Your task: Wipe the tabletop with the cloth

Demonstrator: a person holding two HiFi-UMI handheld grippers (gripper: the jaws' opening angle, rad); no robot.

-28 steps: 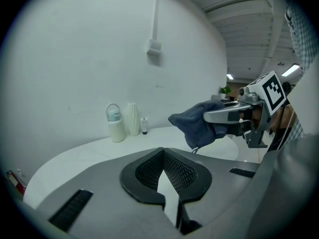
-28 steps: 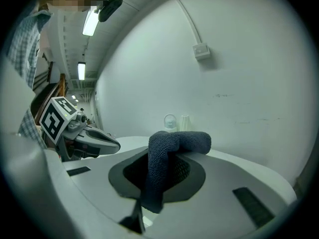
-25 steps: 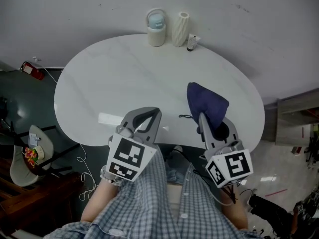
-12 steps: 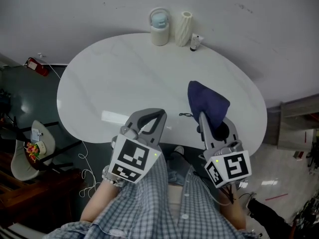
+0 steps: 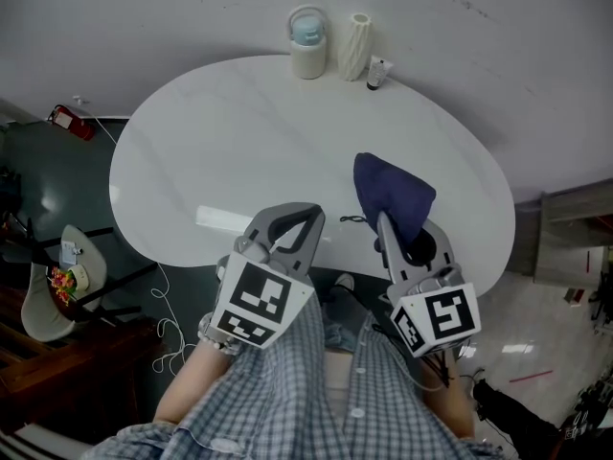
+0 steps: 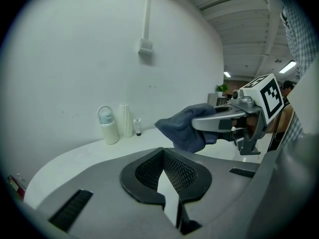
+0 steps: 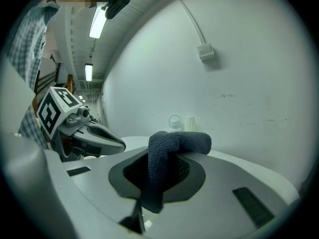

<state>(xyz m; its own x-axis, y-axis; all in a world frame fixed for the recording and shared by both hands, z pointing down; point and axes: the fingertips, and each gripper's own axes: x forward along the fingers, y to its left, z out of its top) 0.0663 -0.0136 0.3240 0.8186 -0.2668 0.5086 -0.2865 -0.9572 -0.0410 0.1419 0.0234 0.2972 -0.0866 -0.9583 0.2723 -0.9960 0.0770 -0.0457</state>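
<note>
A dark blue cloth hangs bunched over the near right part of the white oval tabletop. My right gripper is shut on it, and a fold droops over its jaws in the right gripper view. My left gripper hovers above the table's near edge, shut with nothing in it. From the left gripper view, the cloth and the right gripper sit to the right of the left gripper's own jaws. I cannot tell whether the cloth touches the table.
At the table's far edge stand a white bottle with a pale blue lid, a ribbed white vase and a small dark-capped bottle. A chair and a floor cable lie to the left.
Both grippers have edged slightly forward over the table's near edge. The cloth stays in the right gripper, and the head view has shifted a little.
</note>
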